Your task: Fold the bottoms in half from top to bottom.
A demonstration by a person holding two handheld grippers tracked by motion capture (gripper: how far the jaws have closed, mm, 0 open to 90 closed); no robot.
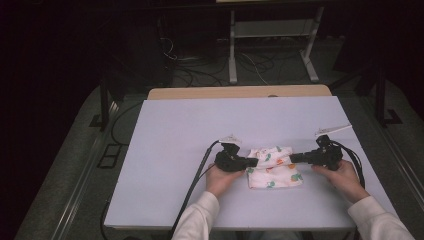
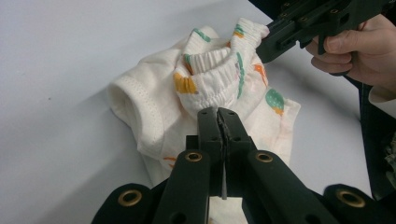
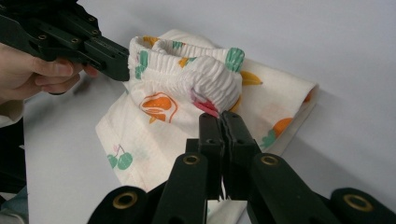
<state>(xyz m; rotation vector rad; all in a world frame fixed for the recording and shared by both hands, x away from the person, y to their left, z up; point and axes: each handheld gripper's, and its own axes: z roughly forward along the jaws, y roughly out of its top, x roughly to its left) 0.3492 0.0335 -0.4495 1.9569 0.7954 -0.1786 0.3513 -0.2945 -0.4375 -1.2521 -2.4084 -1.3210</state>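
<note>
Two black grippers meet on one small garment, a pair of cream shorts (image 1: pixel 274 167) printed with orange and green fruit shapes; no label or writing can be read on the cloth. Nearest the person, two hands in pale sleeves hold the tools low over the table (image 1: pixel 165 130), a flat matte white sheet. The left gripper (image 1: pixel 252 162) has its jaws pressed together on the gathered, ribbed waistband, as the left gripper view shows: the elastic edge (image 2: pixel 212 91) puckers right at the fingertips and the soft knit falls away beneath them. The right gripper (image 1: pixel 295 158) likewise pinches the waistband from the opposite side, its jaws shut on a bunched fold with a thin pink seam just above the tips in the right gripper view. Between the two sets of fingers the waistband is lifted and held open, while the legs of the shorts lie flat on the table below and toward the person. Beyond the fingers the white sheet runs bare to a wooden table edge (image 1: pixel 240 92), then dark floor with cables.
</note>
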